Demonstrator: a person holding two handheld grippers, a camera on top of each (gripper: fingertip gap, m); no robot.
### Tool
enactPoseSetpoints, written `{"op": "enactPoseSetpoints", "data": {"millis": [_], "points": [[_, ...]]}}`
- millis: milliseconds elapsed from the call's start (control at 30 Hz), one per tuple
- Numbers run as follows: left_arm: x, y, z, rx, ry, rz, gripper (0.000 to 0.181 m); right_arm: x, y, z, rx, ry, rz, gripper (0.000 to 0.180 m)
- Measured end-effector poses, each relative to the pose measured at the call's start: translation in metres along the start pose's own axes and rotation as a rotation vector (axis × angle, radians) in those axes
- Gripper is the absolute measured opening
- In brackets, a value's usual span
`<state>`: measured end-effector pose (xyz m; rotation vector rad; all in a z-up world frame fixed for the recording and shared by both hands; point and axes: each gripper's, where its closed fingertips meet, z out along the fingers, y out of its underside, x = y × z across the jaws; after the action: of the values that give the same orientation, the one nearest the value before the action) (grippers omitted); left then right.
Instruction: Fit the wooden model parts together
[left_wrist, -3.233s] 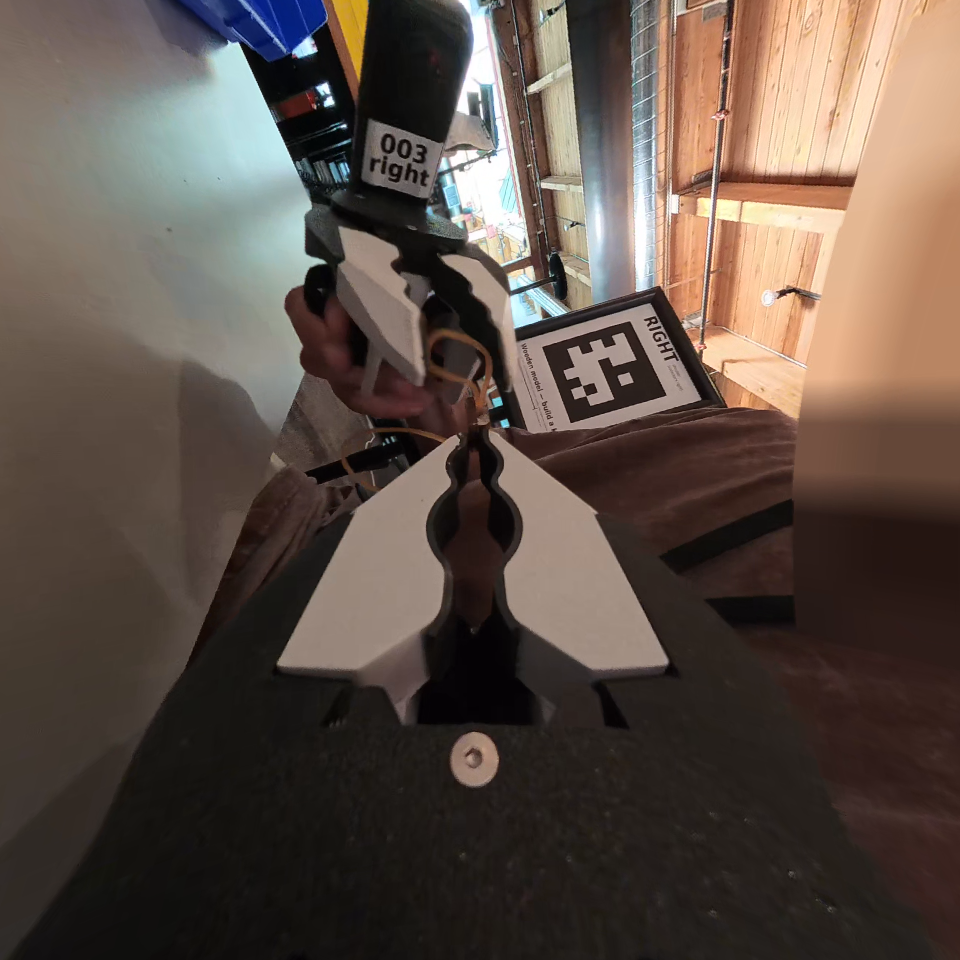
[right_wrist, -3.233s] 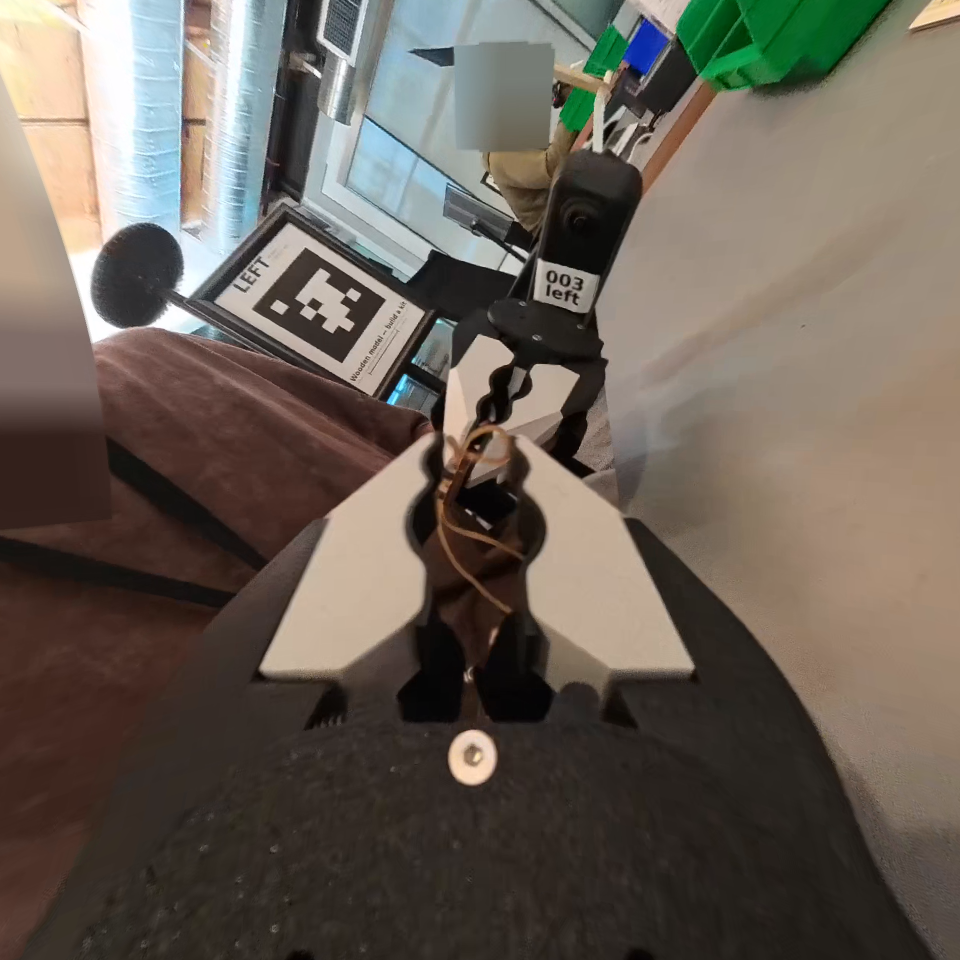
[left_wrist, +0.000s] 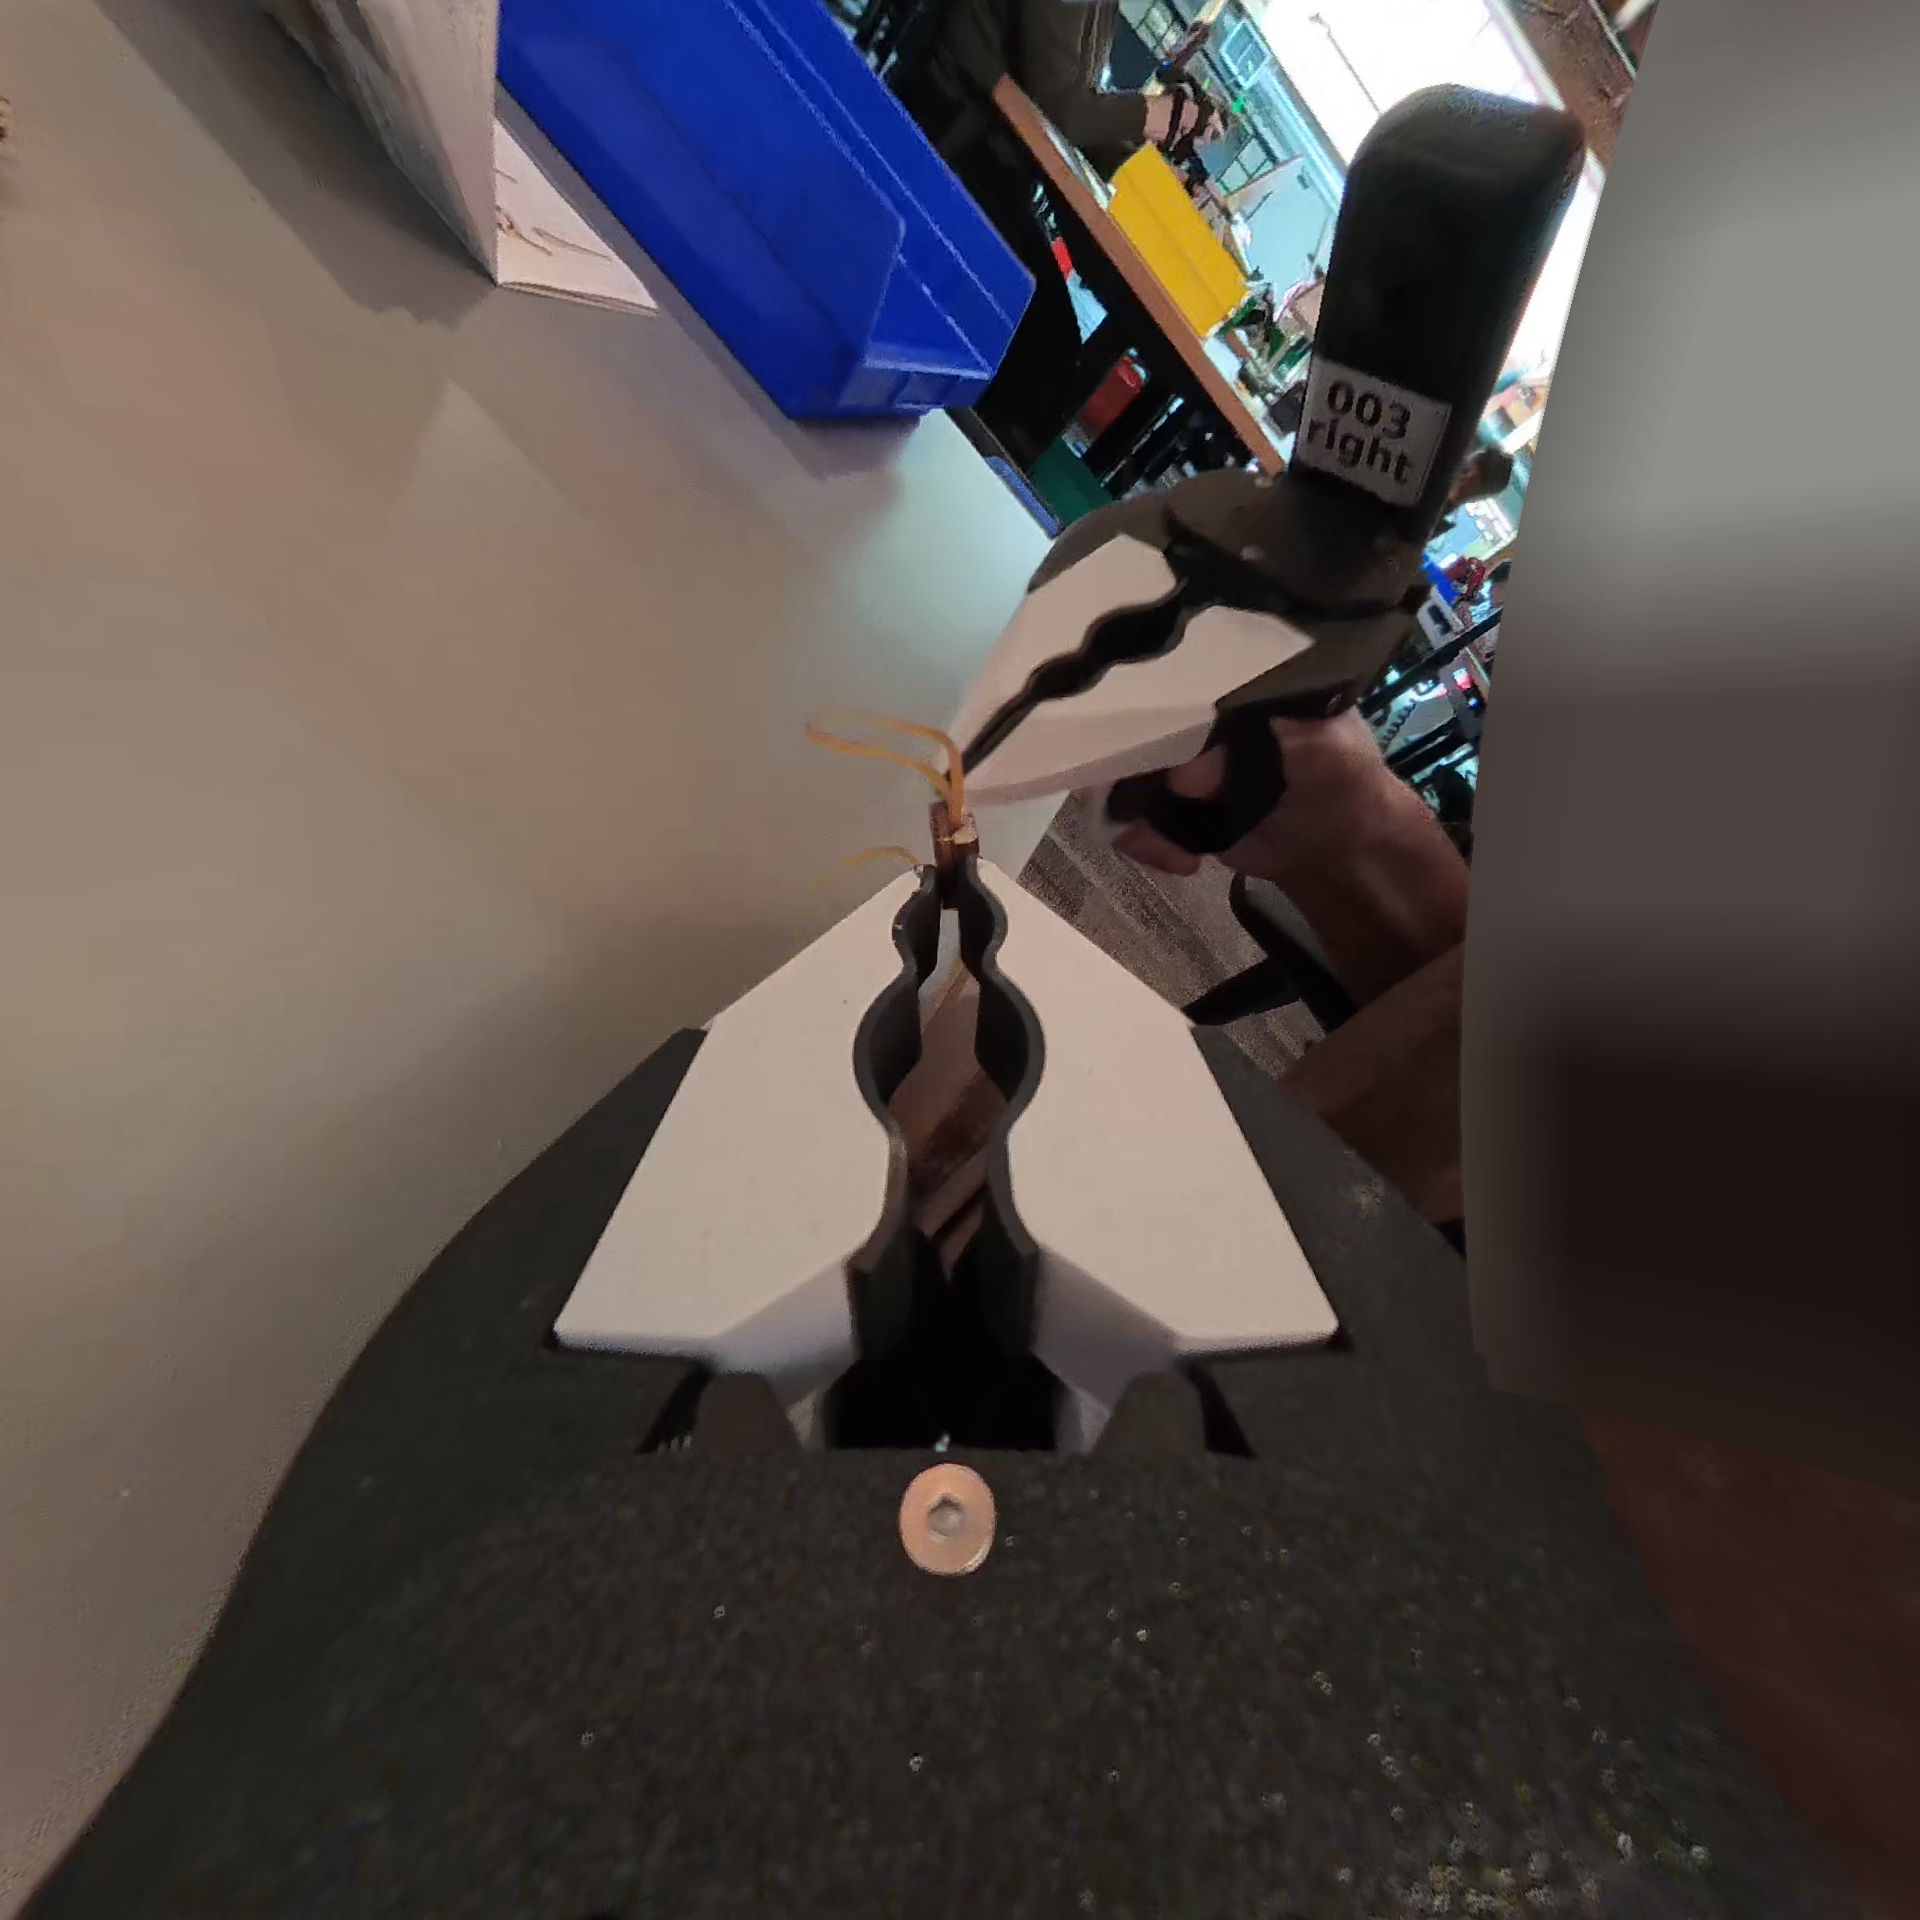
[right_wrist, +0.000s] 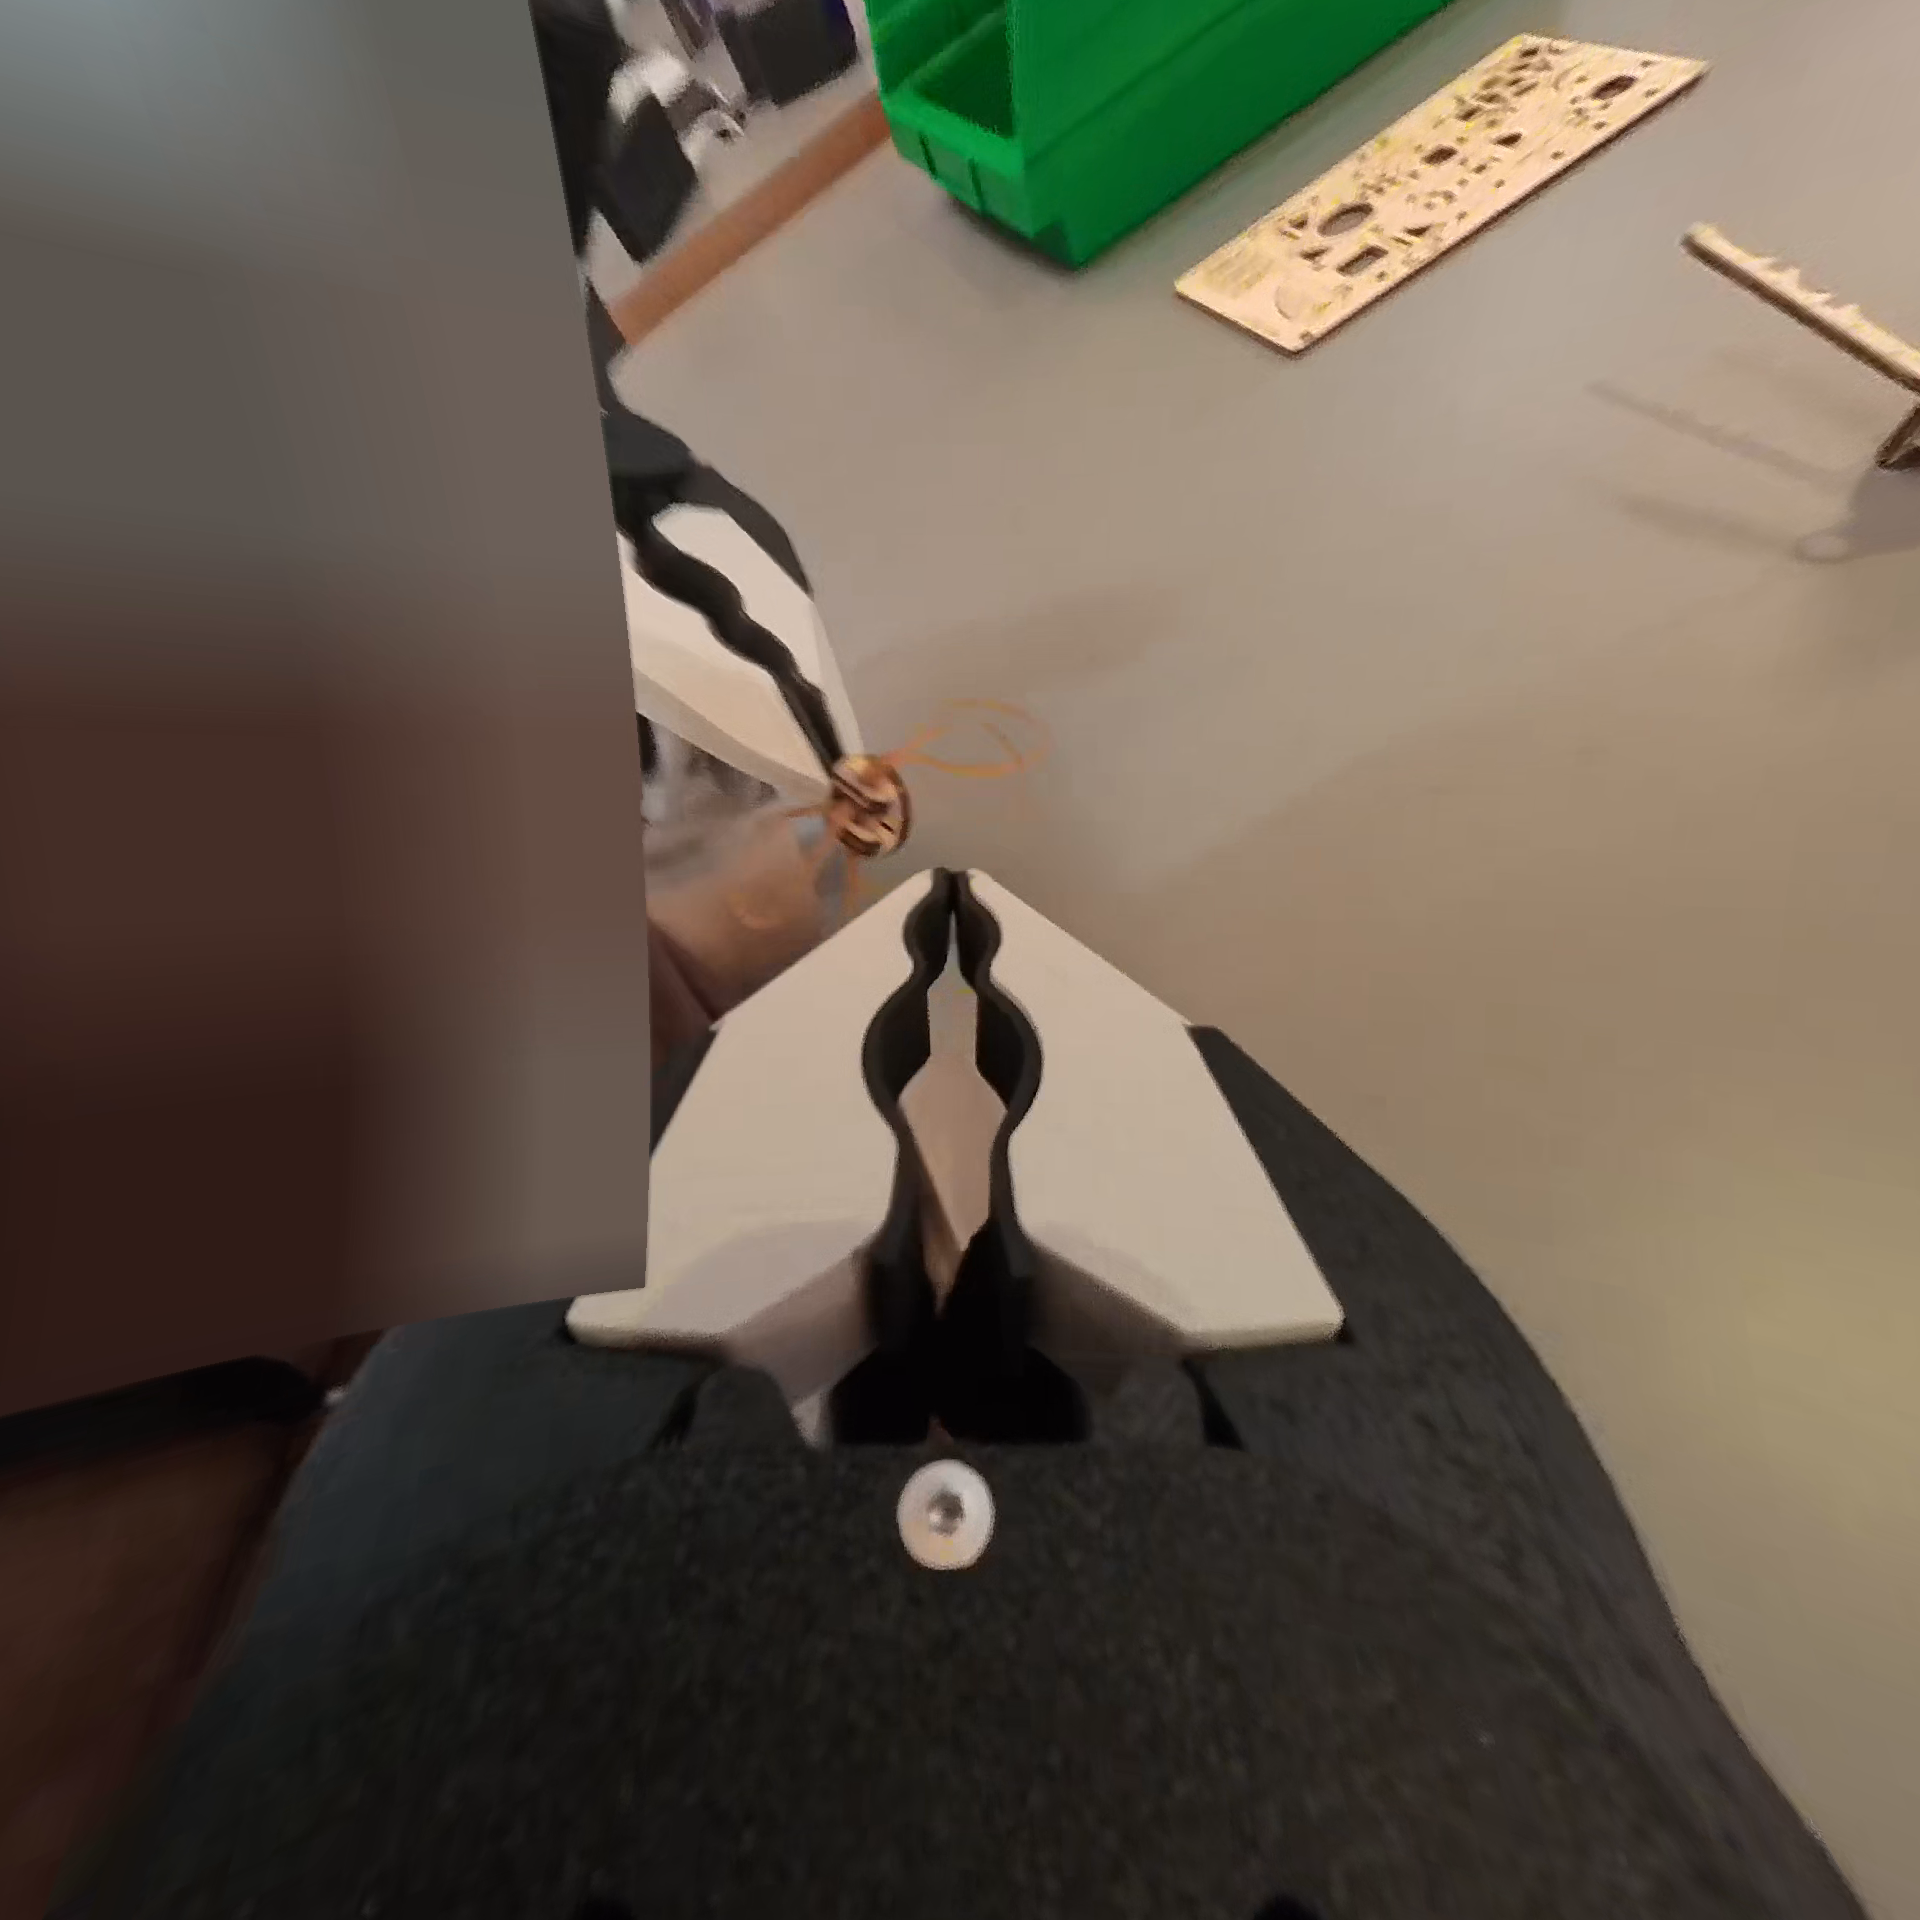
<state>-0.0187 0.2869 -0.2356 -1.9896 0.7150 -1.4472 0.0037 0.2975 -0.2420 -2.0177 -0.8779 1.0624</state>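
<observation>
Pinching tight, the left gripper (left_wrist: 951, 883) is seen with its fingers narrowed onto a small round wooden part (left_wrist: 952, 844), which is gripped right at the fingertips and held in the air above the grey bench (left_wrist: 416, 727). A thin rubber band (left_wrist: 878, 736) is looped about that part, its strands curling loose to the side.

The right gripper (left_wrist: 971, 774) is held just beside the part, fingertips pressed together. A strand of the band runs up to those tips, but whether it is caught between them cannot be told; in the right wrist view, which is blurred, a small gap is seen between the tips and the part. The hand (left_wrist: 1351, 831) on the right gripper's handle is shown in the left wrist view.

A change from 3.2 seconds ago is noted: then both grippers were pointed up against a brown-clad lap and the ceiling, with the band hanging through the right fingers, which stood narrowly apart. Now both are angled over the bench and the right fingers are closed.

A blue bin (left_wrist: 748, 208) is seen at the bench's far edge in the left wrist view; a green bin (right_wrist: 1091, 125), a punched wooden sheet (right_wrist: 1434, 187) and a toothed wooden piece (right_wrist: 1818, 322) are shown well apart in the right.
</observation>
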Motion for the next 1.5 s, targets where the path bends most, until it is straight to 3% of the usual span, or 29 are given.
{"op": "enactPoseSetpoints", "data": {"millis": [33, 100, 233, 533, 1033, 1500], "points": [[-0.001, 0.002, 0.0, -0.007, -0.005, -0.003, 0.001, -0.005, -0.003, -0.001, 0.02, -0.047, 0.023, 0.001], [-0.001, 0.001, 0.0, 0.002, -0.004, -0.004, 0.001, -0.009, 0.0, 0.001, 0.009, -0.077, 0.034, 0.011], [0.007, 0.003, 0.003, -0.019, 0.028, 0.027, 0.001, -0.015, 0.007, 0.008, -0.038, -0.068, -0.041, 0.01], [0.016, 0.003, 0.001, -0.032, 0.113, 0.02, 0.002, -0.027, -0.001, 0.001, 0.04, -0.284, 0.175, 0.006], [0.015, 0.007, 0.005, -0.068, 0.097, 0.058, 0.002, -0.024, 0.003, 0.006, 0.029, -0.28, 0.217, 0.015], [0.026, 0.003, 0.003, -0.028, 0.227, -0.056, 0.001, -0.034, -0.005, -0.007, 0.079, -0.452, 0.371, 0.003]]}}
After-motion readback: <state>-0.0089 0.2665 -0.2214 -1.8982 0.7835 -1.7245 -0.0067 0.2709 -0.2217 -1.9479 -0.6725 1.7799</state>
